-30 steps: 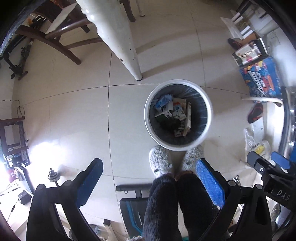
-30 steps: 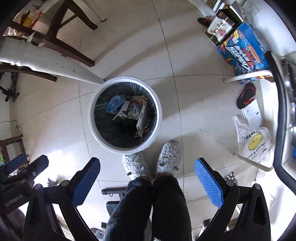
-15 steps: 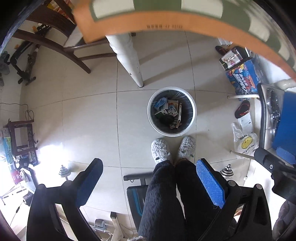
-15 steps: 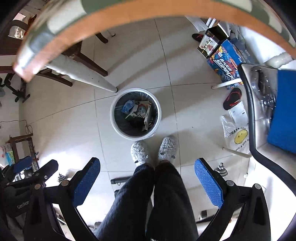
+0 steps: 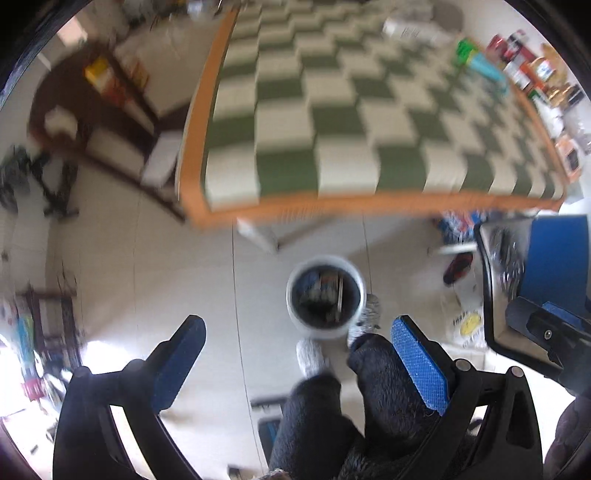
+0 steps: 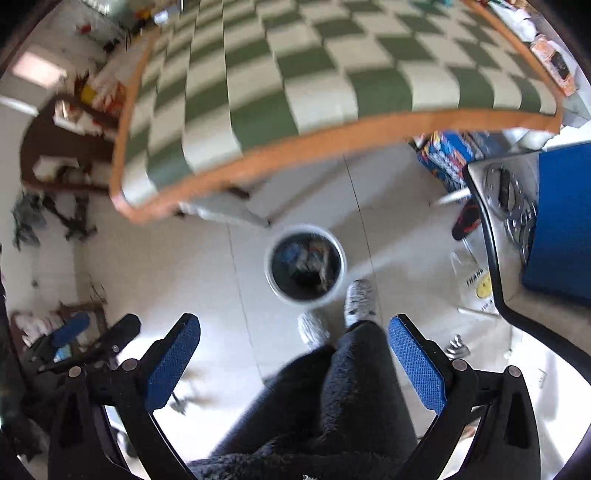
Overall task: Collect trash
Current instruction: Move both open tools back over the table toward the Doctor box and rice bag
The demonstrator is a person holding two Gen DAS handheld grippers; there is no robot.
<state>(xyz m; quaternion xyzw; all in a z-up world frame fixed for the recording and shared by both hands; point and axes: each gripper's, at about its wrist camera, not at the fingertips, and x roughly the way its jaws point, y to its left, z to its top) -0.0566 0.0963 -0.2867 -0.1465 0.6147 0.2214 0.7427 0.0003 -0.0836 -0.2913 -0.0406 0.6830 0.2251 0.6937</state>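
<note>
1. Our left gripper (image 5: 295, 350) hangs with its blue pads spread wide and nothing between them; our right gripper (image 6: 293, 347) is the same, jaws apart and empty. Each shows at the edge of the other's view.

2. Straight below both tools are the person's dark fleece legs (image 6: 332, 398) and pale slippers (image 6: 360, 301), and just in front of the slippers stands the white trash bin (image 5: 325, 297), dark-lined and already holding cartons and wrappers.

3. Beyond the bin, the table with the green-and-cream checked cloth (image 5: 351, 122) fills the upper half of both views. Along its far right edge sit bottles and jars (image 5: 528, 70); at the far end lies a pale packet (image 5: 402, 27). Both pictures are smeared, so we cannot tell which of these is rubbish.

4. What could go wrong, as we judge it: moving this fast, we could close on a jar meant to stay, or knock the crowded bottles over while reaching past them. The orange table edge (image 6: 332, 144) is near the tools and could catch a finger.

5. Against half a second ago: only the table's rim showed then and the bin sat large beneath us. Now the whole tabletop is in sight and the bin looks smaller, so both tools have risen and tilted forward. The jaws were apart then too.
</note>
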